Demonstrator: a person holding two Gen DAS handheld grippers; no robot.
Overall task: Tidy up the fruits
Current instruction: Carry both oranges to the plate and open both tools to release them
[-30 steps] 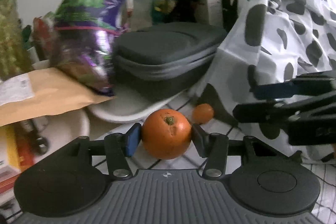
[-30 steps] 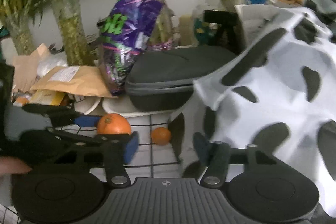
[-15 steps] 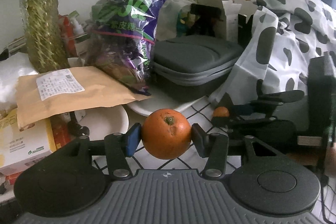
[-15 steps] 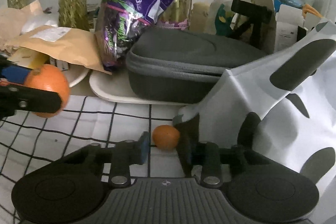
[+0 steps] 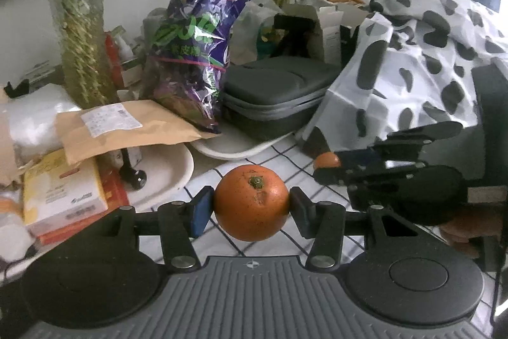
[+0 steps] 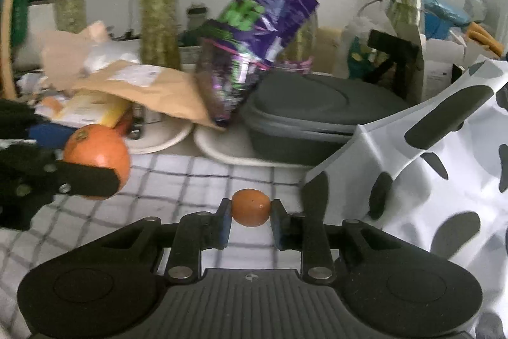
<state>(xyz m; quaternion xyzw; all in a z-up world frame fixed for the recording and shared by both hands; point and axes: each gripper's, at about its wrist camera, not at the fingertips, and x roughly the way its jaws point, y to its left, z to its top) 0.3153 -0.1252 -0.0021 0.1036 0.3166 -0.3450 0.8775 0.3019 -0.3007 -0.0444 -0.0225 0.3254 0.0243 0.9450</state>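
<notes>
Now both grippers are holding fruit above the checked table.

Between its pads the left gripper (image 5: pixel 250 207) is clamping a large orange (image 5: pixel 250 202), stem end facing the camera, jaws partly spread around it. Off to its right, the right gripper (image 6: pixel 250 216) is pinching a small orange (image 6: pixel 250 207), its jaws nearly together and pressing on both sides of the fruit, having just been closing on it. Ahead of the left gripper and a little to its left a white bowl (image 5: pixel 171 170) is sitting under a brown envelope (image 5: pixel 123 129), with a purple bag (image 5: pixel 190 53) leaning behind it. Ahead of the right gripper a grey case (image 6: pixel 311 116) is resting on a white plate (image 6: pixel 219 148), and a spotted cloth (image 6: pixel 444 164) is lying to its right.
</notes>
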